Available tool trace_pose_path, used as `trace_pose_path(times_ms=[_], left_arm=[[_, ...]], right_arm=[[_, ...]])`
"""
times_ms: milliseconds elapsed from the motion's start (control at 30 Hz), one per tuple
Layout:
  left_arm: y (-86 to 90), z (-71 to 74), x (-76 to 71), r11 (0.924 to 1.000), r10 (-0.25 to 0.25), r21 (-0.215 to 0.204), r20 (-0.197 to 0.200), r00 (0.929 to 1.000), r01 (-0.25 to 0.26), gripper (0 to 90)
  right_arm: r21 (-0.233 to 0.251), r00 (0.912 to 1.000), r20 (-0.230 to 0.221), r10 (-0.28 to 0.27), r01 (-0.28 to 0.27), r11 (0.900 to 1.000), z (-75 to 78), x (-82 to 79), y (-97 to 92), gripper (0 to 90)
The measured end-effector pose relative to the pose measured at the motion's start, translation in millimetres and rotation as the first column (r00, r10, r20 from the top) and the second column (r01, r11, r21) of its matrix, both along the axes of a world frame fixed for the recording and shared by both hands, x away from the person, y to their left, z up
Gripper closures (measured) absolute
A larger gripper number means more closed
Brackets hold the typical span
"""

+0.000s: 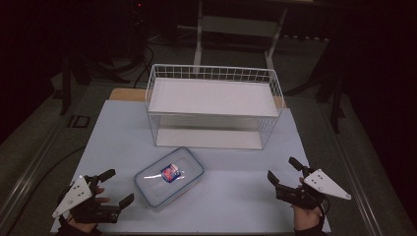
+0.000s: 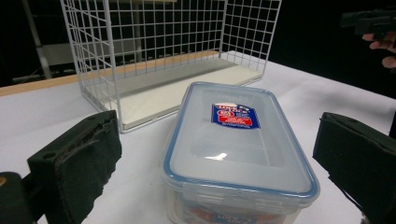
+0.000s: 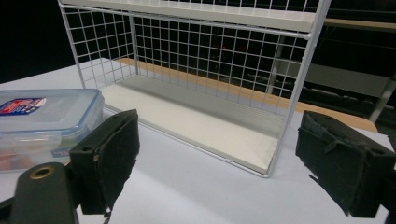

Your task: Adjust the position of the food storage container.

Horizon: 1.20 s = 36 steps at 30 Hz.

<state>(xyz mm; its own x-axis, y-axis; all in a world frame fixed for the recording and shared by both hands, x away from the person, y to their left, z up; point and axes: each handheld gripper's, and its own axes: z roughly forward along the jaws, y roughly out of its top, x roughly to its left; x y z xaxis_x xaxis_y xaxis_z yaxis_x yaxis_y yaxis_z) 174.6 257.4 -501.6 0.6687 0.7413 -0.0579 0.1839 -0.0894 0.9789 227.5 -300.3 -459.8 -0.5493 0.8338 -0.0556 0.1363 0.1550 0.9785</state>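
Both hand-held grippers, left [image 1: 119, 187] & right [image 1: 284, 169], jaws apart, seemingly resting low, flanking lidded container [image 1: 169, 176].

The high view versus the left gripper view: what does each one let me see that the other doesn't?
High view alone: both open tongs at once, the left tongs and the right tongs, the grey plates on top of them, the white table whole, and the rack's upper shelf from above.

Left gripper view alone: the container's side wall with its printed band, and the black pads close up.

Both: the clear container with its blue-rimmed lid and red-blue label, lying in front of the white wire rack, untouched by the tongs.
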Motion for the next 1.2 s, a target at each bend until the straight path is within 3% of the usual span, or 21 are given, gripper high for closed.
trace_pose_path(times_ms=[267, 400, 500, 533, 633, 700, 767, 867, 900, 933, 967, 1067, 1100, 1133, 1167, 1200], left_arm=[[-5.5, 4.1, 1.1, 0.9999, -0.006, 0.013, -0.012, 0.9999, 0.007, 1.0], [-13.3, 13.0, 0.7, 0.9991, -0.042, -0.005, -0.059, 0.9974, 0.042, 1.0], [-19.3, 16.9, -1.5, 0.9987, -0.049, 0.01, -0.092, 0.9946, 0.05, 1.0], [-24.0, 18.8, -3.1, 0.995, -0.095, 0.018, -0.11, 0.9893, 0.098, 1.0], [-31.2, 18.4, -5.1, 0.9901, -0.132, 0.028, -0.151, 0.9797, 0.138, 1.9], [-36.8, 17.3, -8.9, 0.9823, -0.171, 0.051, -0.151, 0.9737, 0.18, 15.2], [-41.6, 15.9, -10.0, 0.9718, -0.217, 0.057, -0.167, 0.9619, 0.229, 27.4], [-49.0, 13.0, -8.7, 0.962, -0.239, 0.079, -0.217, 0.9465, 0.261, 47.6], [-49.0, 13.0, -8.7, 0.962, -0.239, 0.079, -0.217, 0.9465, 0.261, 49.9], [-54.6, 9.9, -8.0, 0.9529, -0.255, 0.1, -0.248, 0.9347, 0.286, 49.9], [-58.1, 8.3, -8.1, 0.9501, -0.257, 0.108, -0.259, 0.931, 0.293, 54.7], [-68.3, 3.9, -9.1, 0.9307, -0.285, 0.142, -0.294, 0.9122, 0.337, 54.7], [-68.3, 3.9, -9.1, 0.9307, -0.285, 0.142, -0.294, 0.9122, 0.337, 56.7], [-72.4, 1.1, -9.0, 0.9239, -0.298, 0.145, -0.311, 0.9026, 0.354, 56.7], [-74.4, -1.1, -8.0, 0.92, -0.298, 0.154, -0.324, 0.898, 0.36, 67.9], [-74.4, -1.1, -8.0, 0.92, -0.298, 0.154, -0.324, 0.898, 0.36, 70.0]], right_arm=[[0.005, 1.0, 0.004, -0.005, 0.005, 1.0, 2.2, -1.8, 0.1, 13.2], [0.008, 0.9999, -0.001, -0.013, 0.013, 0.9999, 2.1, -1.4, -0.2, 13.2], [0.012, 0.9999, -0.002, -0.014, 0.014, 0.9998, 2.2, -1.4, -0.4, 13.2], [0.013, 0.9999, -0.004, -0.014, 0.014, 0.9998, 2.3, -1.4, -0.6, 13.2], [0.016, 0.9999, -0.008, -0.014, 0.014, 0.9998, 2.2, -1.7, -0.2, 13.2], [0.013, 0.9999, -0.005, -0.012, 0.012, 0.9998, 2.4, -2.3, 0.2, 13.2], [0.016, 0.9999, -0.006, -0.011, 0.011, 0.9998, 2.4, -2.0, 0.1, 13.2], [0.016, 0.9999, -0.012, -0.009, 0.01, 0.9998, 2.0, -1.4, -0.3, 13.2], [0.016, 0.9999, -0.012, -0.009, 0.01, 0.9998, 2.0, -1.4, -0.3, 13.2], [0.016, 0.9999, -0.012, -0.01, 0.01, 0.9998, 1.8, -1.4, -0.3, 13.2], [0.014, 0.9999, -0.01, -0.011, 0.011, 0.9998, 1.9, -1.6, -0.2, 13.2], [0.015, 0.9999, -0.012, -0.011, 0.011, 0.9998, 1.7, -1.0, -0.6, 13.2], [0.015, 0.9999, -0.012, -0.011, 0.011, 0.9998, 1.7, -1.0, -0.6, 13.2], [0.018, 0.9998, -0.016, -0.012, 0.012, 0.9998, 1.4, -0.9, -0.5, 13.2], [0.021, 0.9998, -0.019, -0.01, 0.011, 0.9997, 0.8, -0.1, -1.1, 13.2], [0.022, 0.9997, -0.02, -0.011, 0.012, 0.9997, 0.7, -0.1, -1.2, 13.2]])
